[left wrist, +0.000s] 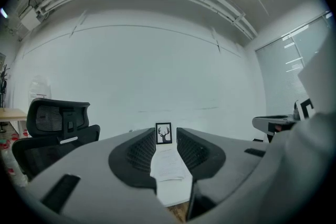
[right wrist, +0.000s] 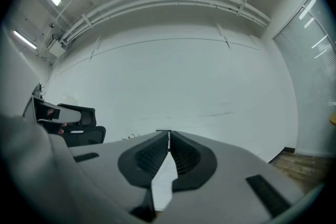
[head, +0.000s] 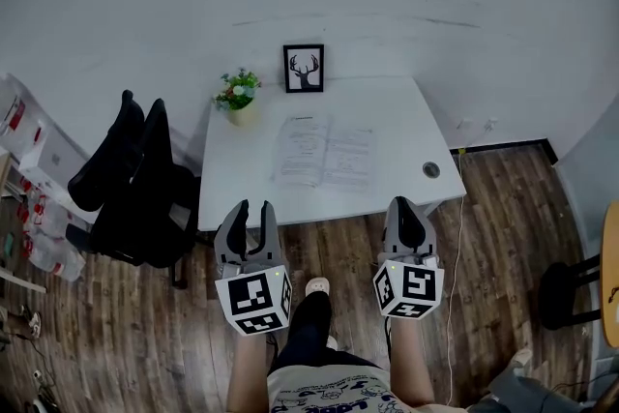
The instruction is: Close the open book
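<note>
Book lies open, pages up, in the middle of the white bench, well ahead of the left gripper, whose jaws stand partly apart and empty, probably readied to catch a cover, and the right gripper, closed on nothing.

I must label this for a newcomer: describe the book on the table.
Find the white table against the wall. At its middle lies the open book; unlike the upright deer picture and potted plant behind it, it lies flat.
</note>
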{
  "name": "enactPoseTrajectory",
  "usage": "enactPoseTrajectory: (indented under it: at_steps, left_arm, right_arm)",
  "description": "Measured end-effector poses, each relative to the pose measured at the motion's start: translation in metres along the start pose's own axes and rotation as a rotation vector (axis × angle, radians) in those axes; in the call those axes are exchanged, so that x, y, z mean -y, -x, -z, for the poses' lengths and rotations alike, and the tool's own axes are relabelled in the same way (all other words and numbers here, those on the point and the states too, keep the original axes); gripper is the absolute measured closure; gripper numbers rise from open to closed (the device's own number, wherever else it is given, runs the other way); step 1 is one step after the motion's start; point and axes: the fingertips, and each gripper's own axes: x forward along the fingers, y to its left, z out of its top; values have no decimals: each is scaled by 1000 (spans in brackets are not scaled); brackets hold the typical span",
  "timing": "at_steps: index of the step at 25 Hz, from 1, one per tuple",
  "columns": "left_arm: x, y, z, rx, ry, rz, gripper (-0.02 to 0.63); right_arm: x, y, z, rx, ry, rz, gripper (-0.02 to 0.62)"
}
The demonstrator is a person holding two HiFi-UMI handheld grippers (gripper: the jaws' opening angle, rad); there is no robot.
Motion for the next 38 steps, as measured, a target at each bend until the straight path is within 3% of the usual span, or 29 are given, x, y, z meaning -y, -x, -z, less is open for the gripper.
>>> enactPoseTrajectory:
  at_steps: [24, 38]
  left_arm:
    - [-19, -194, -3, -20, 26, 34, 500]
    - [-34, -248, 21, -77, 36, 26, 500]
  right_arm:
    - [28, -186, -5, 2, 50, 9, 565]
    - [27, -243, 22, -53, 48, -3, 565]
